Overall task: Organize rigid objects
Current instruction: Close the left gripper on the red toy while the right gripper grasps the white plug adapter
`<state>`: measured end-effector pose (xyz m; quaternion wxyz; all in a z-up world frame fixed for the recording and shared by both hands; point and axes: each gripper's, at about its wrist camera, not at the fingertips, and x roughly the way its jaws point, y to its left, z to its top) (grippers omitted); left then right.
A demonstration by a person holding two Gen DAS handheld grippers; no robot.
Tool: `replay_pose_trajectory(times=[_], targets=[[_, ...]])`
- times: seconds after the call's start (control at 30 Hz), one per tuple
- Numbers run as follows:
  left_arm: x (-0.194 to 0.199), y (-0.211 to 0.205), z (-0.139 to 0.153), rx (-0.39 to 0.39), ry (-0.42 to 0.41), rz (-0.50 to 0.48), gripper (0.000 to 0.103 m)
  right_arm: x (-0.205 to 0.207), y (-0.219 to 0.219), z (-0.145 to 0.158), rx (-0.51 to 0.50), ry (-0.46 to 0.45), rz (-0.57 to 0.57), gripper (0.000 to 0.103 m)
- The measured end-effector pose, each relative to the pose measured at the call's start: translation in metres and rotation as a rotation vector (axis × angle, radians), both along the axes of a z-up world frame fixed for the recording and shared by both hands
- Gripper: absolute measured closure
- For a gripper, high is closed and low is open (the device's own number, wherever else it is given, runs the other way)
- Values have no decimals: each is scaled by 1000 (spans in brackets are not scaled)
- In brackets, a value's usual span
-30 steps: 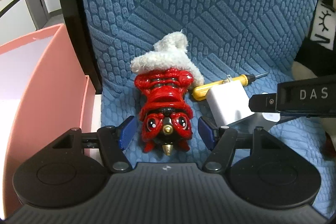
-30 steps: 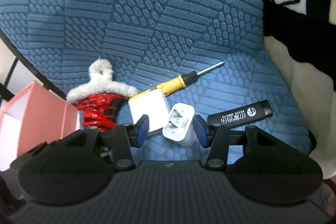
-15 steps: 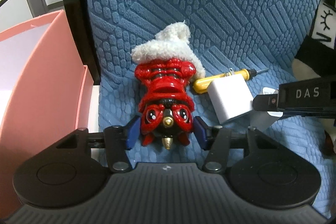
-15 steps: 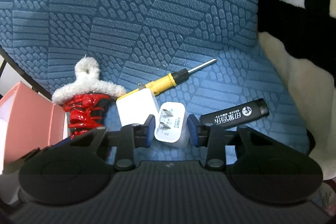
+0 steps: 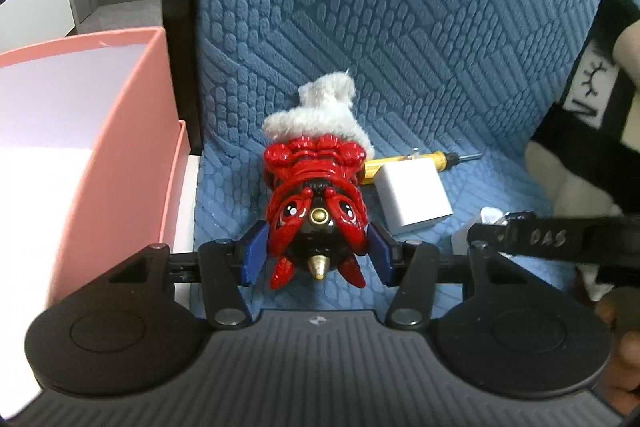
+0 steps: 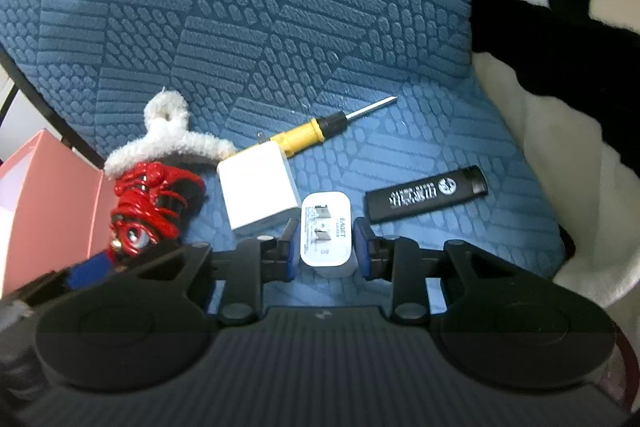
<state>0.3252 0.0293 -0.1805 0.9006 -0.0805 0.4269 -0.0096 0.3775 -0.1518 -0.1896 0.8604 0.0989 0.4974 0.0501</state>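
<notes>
Glossy red lacquered lion figurine point(image 5: 318, 211) with a fleecy white collar is being clamped by the left gripper point(image 5: 318, 251) beside the pink box point(image 5: 132, 155), probably its destination. Right of the figurine, a smooth white rounded plug adapter point(image 6: 326, 233) is being pinched by the right gripper point(image 6: 326, 247) on the quilted blue cushion point(image 6: 280, 27).

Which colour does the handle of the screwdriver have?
The screwdriver has a yellow handle with a black collar; the right wrist view shows it best.
</notes>
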Motion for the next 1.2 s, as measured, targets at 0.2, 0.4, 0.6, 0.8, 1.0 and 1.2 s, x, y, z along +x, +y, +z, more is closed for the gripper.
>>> replay_pose_trajectory(times=[0.2,0.4,0.6,0.8,1.0,1.2], targets=[[-20,5,12,-42,1,17,44,-22,-15,-1,-16,4,-5,72],[-38,7,21,-82,5,21,44,-44,-26,5,11,24,-6,72],[-60,4,33,-106,1,-12,44,-64,-33,18,3,-6,1,72],[-83,-3,34,-121,41,-42,44,-87,-52,15,24,20,-20,72],[-100,-12,32,-97,60,-53,44,-99,-50,13,67,48,-19,72],[-98,-19,27,-92,63,-72,38,-97,-49,12,63,42,-16,72]])
